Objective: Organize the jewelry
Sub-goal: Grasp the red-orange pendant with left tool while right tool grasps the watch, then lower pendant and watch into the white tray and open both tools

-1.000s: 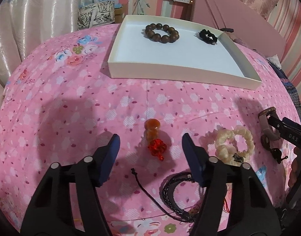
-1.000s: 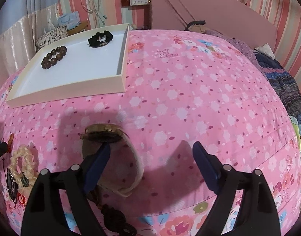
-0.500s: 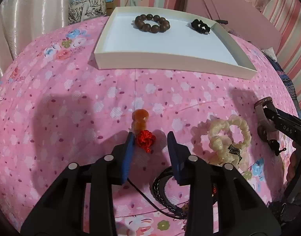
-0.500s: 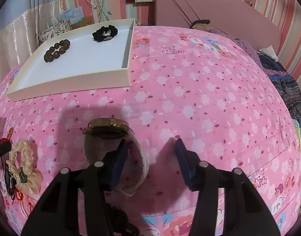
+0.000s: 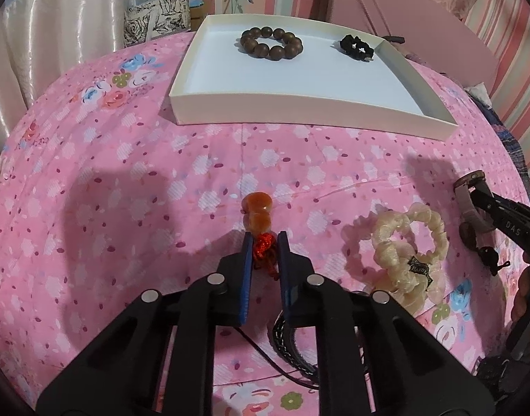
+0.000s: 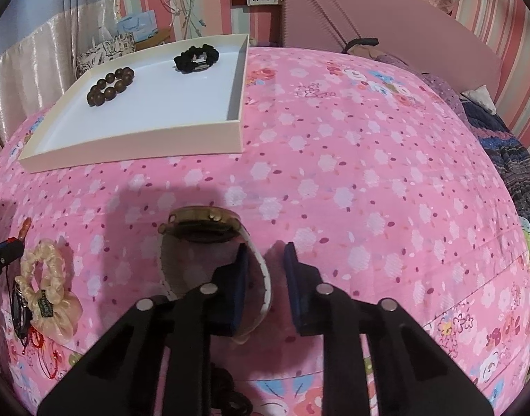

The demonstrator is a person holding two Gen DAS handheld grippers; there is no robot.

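Note:
My left gripper point(image 5: 265, 239) is shut on the red knot of an orange gourd pendant point(image 5: 257, 212) that lies on the pink bedspread. My right gripper point(image 6: 265, 254) has its jaws close around the white strap of a gold-cased watch point(image 6: 199, 223); a small gap shows beside the right pad. A white tray point(image 5: 310, 119) at the back holds a brown bead bracelet point(image 5: 271, 43) and a black scrunchie point(image 5: 356, 46). A cream scrunchie point(image 5: 403, 242) lies right of the pendant.
A black braided cord bracelet point(image 5: 289, 343) lies under my left gripper. The tray also shows in the right wrist view point(image 6: 133, 149) at the back left. A pink headboard point(image 6: 386, 24) stands behind the bed, curtains to the left.
Both grippers have closed. The left one closed on the pendant's red knot; the right one narrowed around the watch strap. Both moved slightly forward.

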